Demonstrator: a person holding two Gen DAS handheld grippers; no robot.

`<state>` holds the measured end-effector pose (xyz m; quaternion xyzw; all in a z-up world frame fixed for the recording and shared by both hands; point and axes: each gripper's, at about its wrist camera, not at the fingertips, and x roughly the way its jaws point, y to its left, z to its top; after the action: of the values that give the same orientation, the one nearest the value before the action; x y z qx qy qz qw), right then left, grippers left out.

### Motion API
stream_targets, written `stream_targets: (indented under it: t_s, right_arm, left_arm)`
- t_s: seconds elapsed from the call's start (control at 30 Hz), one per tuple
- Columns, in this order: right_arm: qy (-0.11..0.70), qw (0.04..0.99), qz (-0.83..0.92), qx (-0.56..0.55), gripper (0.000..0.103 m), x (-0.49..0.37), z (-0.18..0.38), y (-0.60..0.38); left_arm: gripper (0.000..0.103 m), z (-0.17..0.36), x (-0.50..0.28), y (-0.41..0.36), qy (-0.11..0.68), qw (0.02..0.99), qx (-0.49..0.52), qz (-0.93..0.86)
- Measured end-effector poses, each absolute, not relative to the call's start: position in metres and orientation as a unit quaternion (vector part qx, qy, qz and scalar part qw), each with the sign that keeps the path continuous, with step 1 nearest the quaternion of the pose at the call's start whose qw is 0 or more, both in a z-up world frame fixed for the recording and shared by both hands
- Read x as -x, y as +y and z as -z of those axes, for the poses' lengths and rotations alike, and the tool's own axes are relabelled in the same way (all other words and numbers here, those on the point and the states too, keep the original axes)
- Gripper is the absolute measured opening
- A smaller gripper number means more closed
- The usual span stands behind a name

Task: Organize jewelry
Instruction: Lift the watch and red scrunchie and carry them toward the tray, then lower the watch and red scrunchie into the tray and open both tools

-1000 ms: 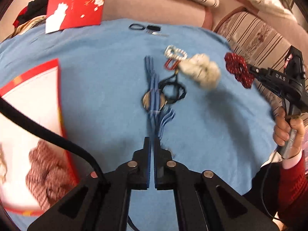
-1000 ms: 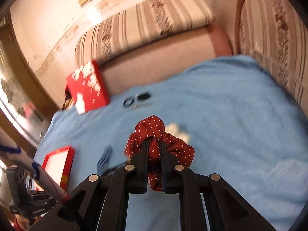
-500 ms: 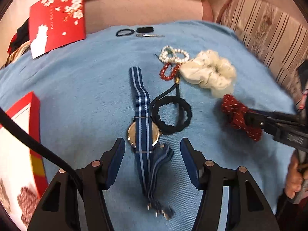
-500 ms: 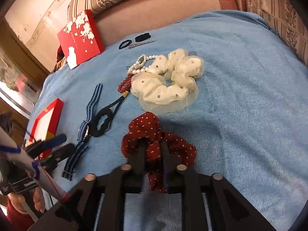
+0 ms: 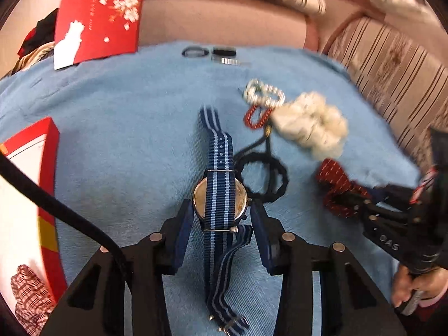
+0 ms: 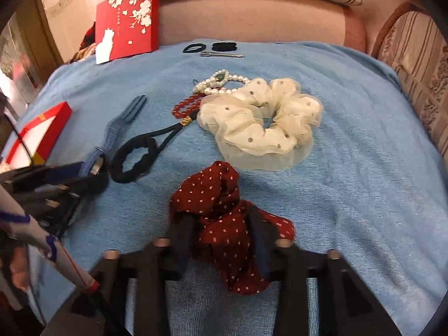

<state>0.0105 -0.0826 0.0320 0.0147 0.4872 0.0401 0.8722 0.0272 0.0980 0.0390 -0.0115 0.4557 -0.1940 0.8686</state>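
Observation:
A watch (image 5: 220, 200) with a blue striped strap lies face down on the blue cloth (image 5: 126, 128). My left gripper (image 5: 221, 210) is open, its fingers on either side of the watch case. My right gripper (image 6: 221, 224) is open around a dark red dotted scrunchie (image 6: 221, 212) that rests on the cloth; it also shows in the left wrist view (image 5: 336, 187). Beyond lie a cream scrunchie (image 6: 260, 123), a pearl bracelet (image 6: 221, 84), a red bead bracelet (image 6: 186, 107) and a black hair tie (image 6: 134, 158).
An open red box (image 5: 30, 196) holding a checked scrunchie (image 5: 28, 296) is at the left. A red box lid (image 6: 127, 21) leans on the sofa at the back. A small black hair ring (image 6: 193, 48), a black clip (image 6: 224, 46) and a metal pin (image 6: 221, 54) lie at the far edge.
My left gripper opened and came down around the watch. My right gripper lowered the red scrunchie onto the cloth and opened its jaws.

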Motion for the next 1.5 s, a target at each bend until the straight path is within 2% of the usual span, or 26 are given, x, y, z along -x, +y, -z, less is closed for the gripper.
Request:
stream_targets:
  t_s: [0.03, 0.13, 0.27, 0.7, 1.0, 1.2, 1.5]
  right_arm:
    - [0.486, 0.873, -0.039, -0.022, 0.017, -0.008, -0.037, -0.084]
    - [0.476, 0.877, -0.032, -0.05, 0.017, 0.005, -0.06, -0.088]
    - [0.469, 0.883, -0.01, -0.032, 0.017, 0.021, -0.088, -0.084]
    - [0.464, 0.885, -0.016, -0.032, 0.017, 0.051, -0.127, -0.033]
    - [0.449, 0.863, -0.172, -0.156, 0.017, 0.007, -0.164, 0.016]
    - [0.463, 0.835, -0.231, -0.188, 0.017, -0.048, -0.163, 0.059]
    - [0.506, 0.805, -0.275, -0.141, 0.017, -0.111, -0.121, 0.165]
  left_arm:
    - [0.041, -0.047, -0.025, 0.104, 0.447, 0.872, 0.025, 0.198]
    - [0.041, -0.07, -0.017, 0.124, 0.421, 0.879, 0.063, 0.214]
    - [0.041, -0.089, -0.009, 0.147, 0.396, 0.889, 0.091, 0.21]
    - [0.041, -0.108, 0.016, 0.227, 0.373, 0.903, 0.137, 0.164]
    - [0.041, -0.129, 0.003, 0.339, 0.349, 0.912, 0.207, 0.057]
    - [0.041, -0.123, -0.033, 0.385, 0.358, 0.911, 0.206, -0.012]
    - [0.041, -0.089, -0.078, 0.402, 0.395, 0.893, 0.212, -0.05]
